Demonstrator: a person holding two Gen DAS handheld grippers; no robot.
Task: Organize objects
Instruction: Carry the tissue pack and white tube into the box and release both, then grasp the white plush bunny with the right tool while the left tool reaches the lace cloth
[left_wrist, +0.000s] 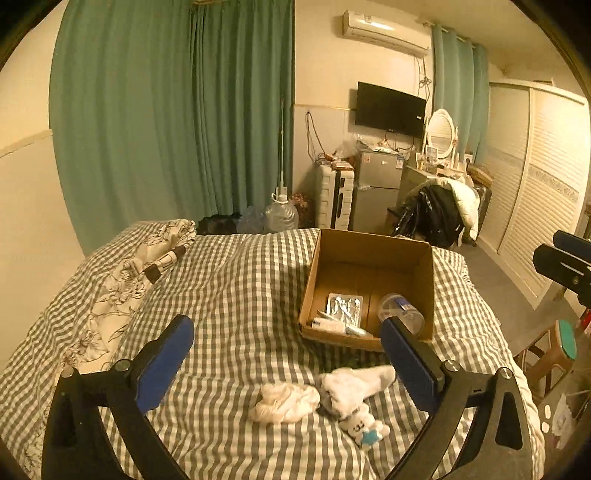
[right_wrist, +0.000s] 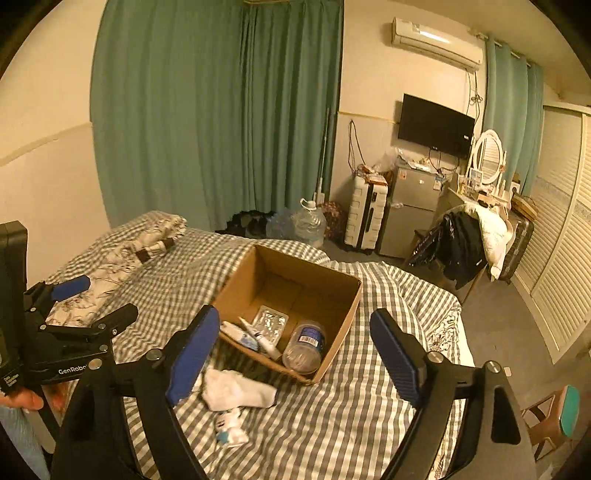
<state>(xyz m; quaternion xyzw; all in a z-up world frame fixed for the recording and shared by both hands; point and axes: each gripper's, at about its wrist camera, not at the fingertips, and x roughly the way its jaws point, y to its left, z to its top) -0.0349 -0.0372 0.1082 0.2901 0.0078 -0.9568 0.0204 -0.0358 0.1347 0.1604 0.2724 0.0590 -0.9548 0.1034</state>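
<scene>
An open cardboard box (left_wrist: 424, 284) (right_wrist: 343, 314) sits on the checked bed and holds a foil blister pack (left_wrist: 344, 305) (right_wrist: 271, 319), a white tube (left_wrist: 332, 326) (right_wrist: 260, 338) and a clear jar (left_wrist: 402, 312) (right_wrist: 304, 345). In front of the box lie a crumpled white cloth (left_wrist: 284, 402), a white sock (left_wrist: 354, 386) (right_wrist: 236, 389) and a small white plush toy (left_wrist: 364, 428) (right_wrist: 229, 430). My left gripper (left_wrist: 286, 332) is open and empty above these loose items. My right gripper (right_wrist: 295, 328) is open and empty, hovering over the box's near edge.
The bed (left_wrist: 240, 280) has a floral quilt (left_wrist: 122, 280) at its left. Beyond it stand green curtains (left_wrist: 166, 110), a water jug (left_wrist: 280, 214), a suitcase (left_wrist: 334, 201), a small fridge (left_wrist: 376, 188), a chair with coats (left_wrist: 443, 210) and a wardrobe (left_wrist: 535, 177). A stool (right_wrist: 557, 417) stands at the right.
</scene>
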